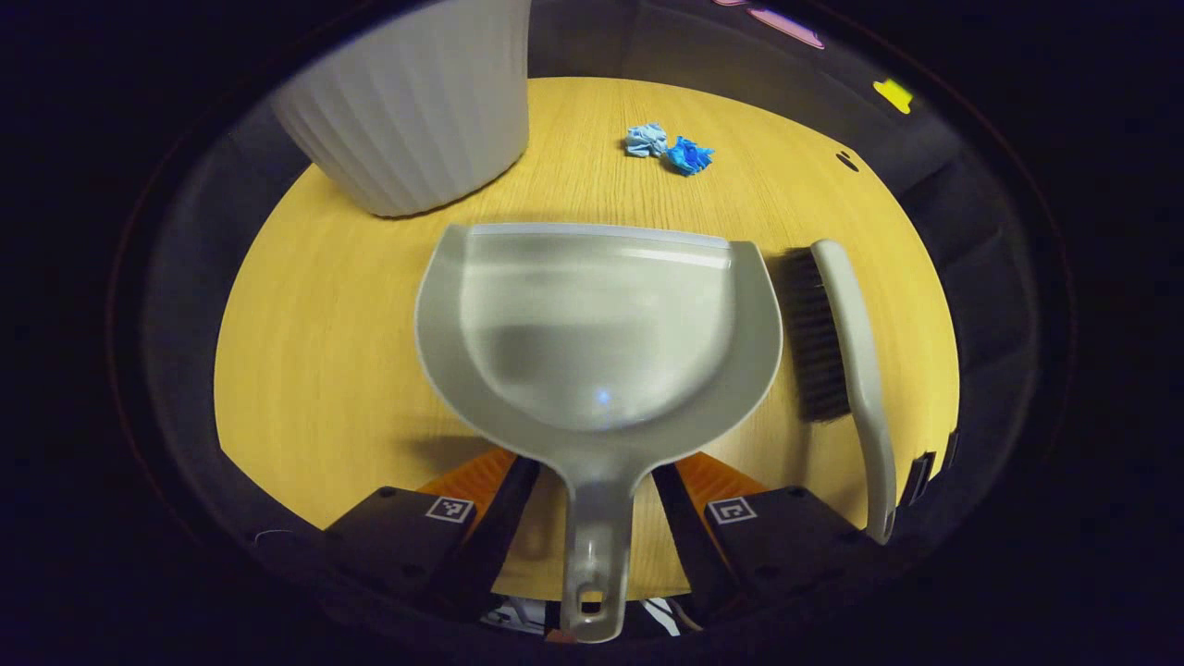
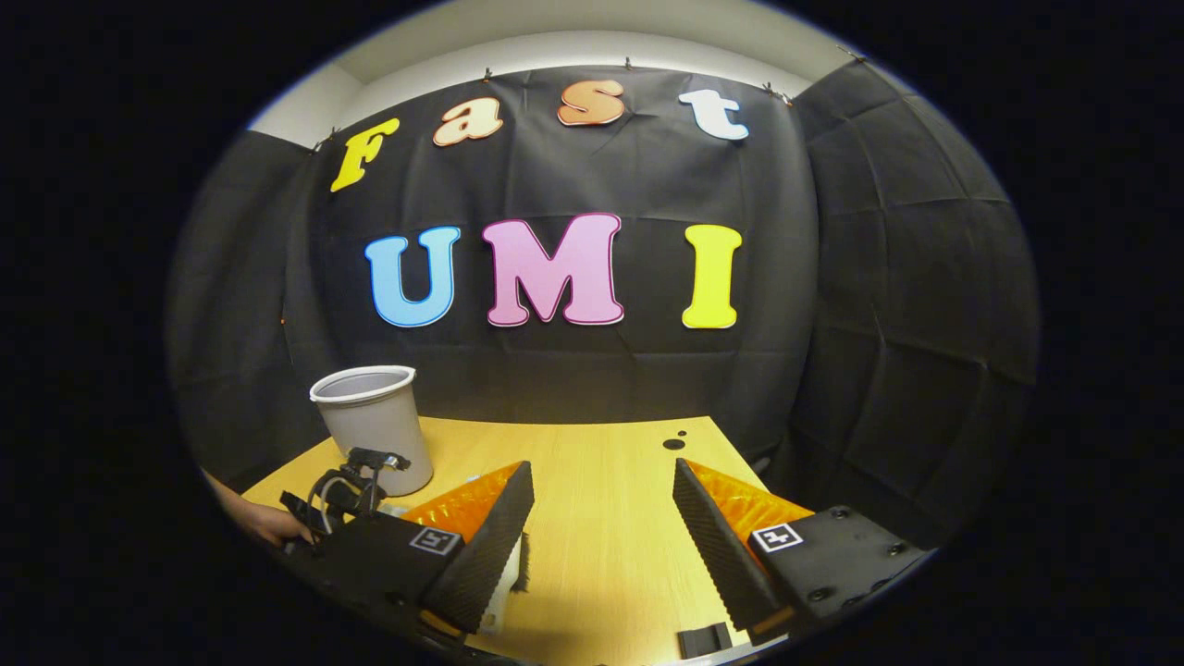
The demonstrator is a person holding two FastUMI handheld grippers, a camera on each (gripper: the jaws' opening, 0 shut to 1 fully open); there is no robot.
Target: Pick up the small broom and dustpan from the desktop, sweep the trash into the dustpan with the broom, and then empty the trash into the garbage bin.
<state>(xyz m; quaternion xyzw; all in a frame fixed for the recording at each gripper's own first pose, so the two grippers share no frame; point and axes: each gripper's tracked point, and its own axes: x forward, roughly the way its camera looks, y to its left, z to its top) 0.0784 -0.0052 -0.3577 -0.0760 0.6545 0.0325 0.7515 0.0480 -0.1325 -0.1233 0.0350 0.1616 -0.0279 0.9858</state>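
Your left tongs (image 1: 592, 504) sit spread open either side of the dustpan (image 1: 597, 324) handle, fingers not touching it as far as the left gripper view shows. One dustpan, flat on the wooden surface (image 1: 314, 324), long axis running straight away from you: handle toward the camera, flat open lip pointing at the far edge. One small broom (image 1: 856, 351) just beside the pan on its right, lying on its side, roughly parallel to the pan's axis, bristles facing the pan, handle end toward you, head end pointing away. Two crumpled paper scraps (image 1: 668, 148) beyond the pan's lip, touching each other, one pale blue, one brighter blue. One white ribbed garbage bin (image 1: 412, 102) stands upright at far left, near the pan's left corner but apart from it. In the right gripper view your right tongs (image 2: 601, 532) are wide open over bare surface, gripping nothing, aimed level at the booth wall. There the bin shows upright at left, with the other gripper and a hand (image 2: 264, 520) holding it low in front of it.
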